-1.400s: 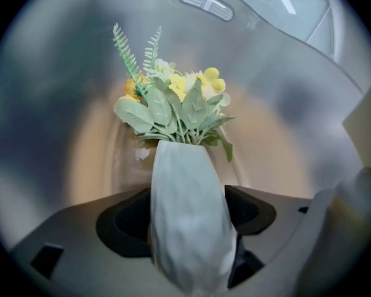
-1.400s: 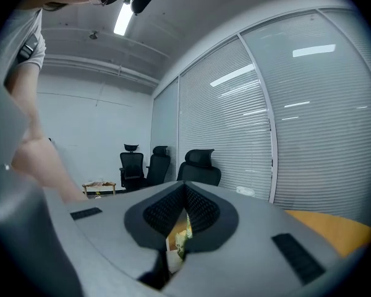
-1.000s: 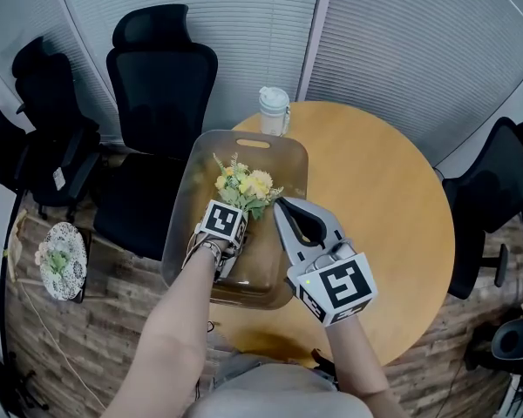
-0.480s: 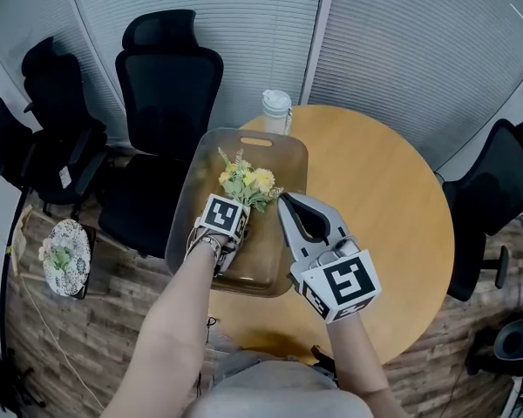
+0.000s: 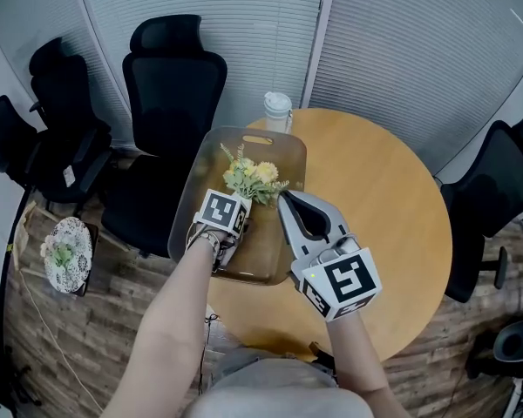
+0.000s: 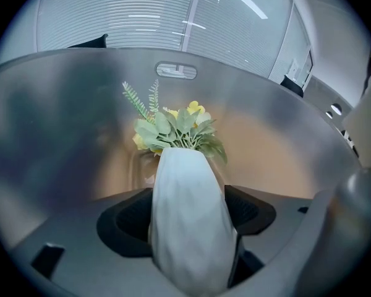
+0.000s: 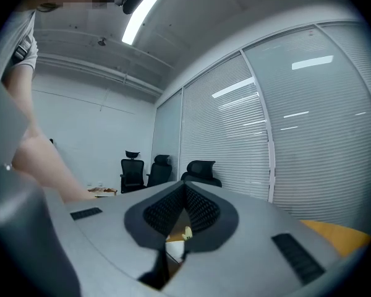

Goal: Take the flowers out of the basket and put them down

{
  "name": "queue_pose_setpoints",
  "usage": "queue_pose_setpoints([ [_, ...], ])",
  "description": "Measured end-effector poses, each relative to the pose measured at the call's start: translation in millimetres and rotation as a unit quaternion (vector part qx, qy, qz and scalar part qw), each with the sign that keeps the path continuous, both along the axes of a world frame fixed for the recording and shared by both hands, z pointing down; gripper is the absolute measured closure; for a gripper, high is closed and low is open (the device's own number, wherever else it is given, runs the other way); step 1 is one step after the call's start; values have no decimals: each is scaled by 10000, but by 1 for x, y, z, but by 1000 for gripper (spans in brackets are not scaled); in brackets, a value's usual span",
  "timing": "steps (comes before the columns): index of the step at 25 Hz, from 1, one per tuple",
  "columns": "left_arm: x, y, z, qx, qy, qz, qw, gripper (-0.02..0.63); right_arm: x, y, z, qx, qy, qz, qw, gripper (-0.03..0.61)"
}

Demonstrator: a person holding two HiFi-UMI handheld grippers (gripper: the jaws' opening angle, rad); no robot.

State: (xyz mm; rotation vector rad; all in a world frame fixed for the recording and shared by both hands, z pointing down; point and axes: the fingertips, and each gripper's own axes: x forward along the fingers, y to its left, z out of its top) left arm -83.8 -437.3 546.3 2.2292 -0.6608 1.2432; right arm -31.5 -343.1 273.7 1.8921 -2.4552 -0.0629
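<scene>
A bunch of yellow flowers with green leaves (image 5: pixel 253 178) stands in a white faceted vase (image 6: pixel 188 228). It is inside the translucent grey basket (image 5: pixel 185 212) at the left of the round wooden table (image 5: pixel 379 203). My left gripper (image 5: pixel 241 209) reaches into the basket and its jaws (image 6: pixel 188 210) are shut on the vase's body, with the flowers (image 6: pixel 176 130) poking out ahead of them. My right gripper (image 5: pixel 284 201) is shut and holds nothing. It hovers just off the basket's right rim, and in the right gripper view its tips (image 7: pixel 184 208) meet.
A white lidded cup (image 5: pixel 277 111) stands on the table behind the basket's handle slot (image 5: pixel 258 139). The basket overhangs the table's left edge. Black office chairs (image 5: pixel 174 85) stand to the left and at the right (image 5: pixel 497 190). A small patterned stool (image 5: pixel 63 258) sits on the floor.
The head view has shifted slightly. Both grippers keep their places relative to the basket, and the left one still holds the vase.
</scene>
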Motion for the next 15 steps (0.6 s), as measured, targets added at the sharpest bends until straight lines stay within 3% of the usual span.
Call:
queue_pose_setpoints([
  [7,1,4,-11,186,78,0,9998,245,0,12,-3,56,35,15,10000,555],
  [15,9,5,-27,415,440,103,9981,246,-3,23,-5,102,125,12,9999,555],
])
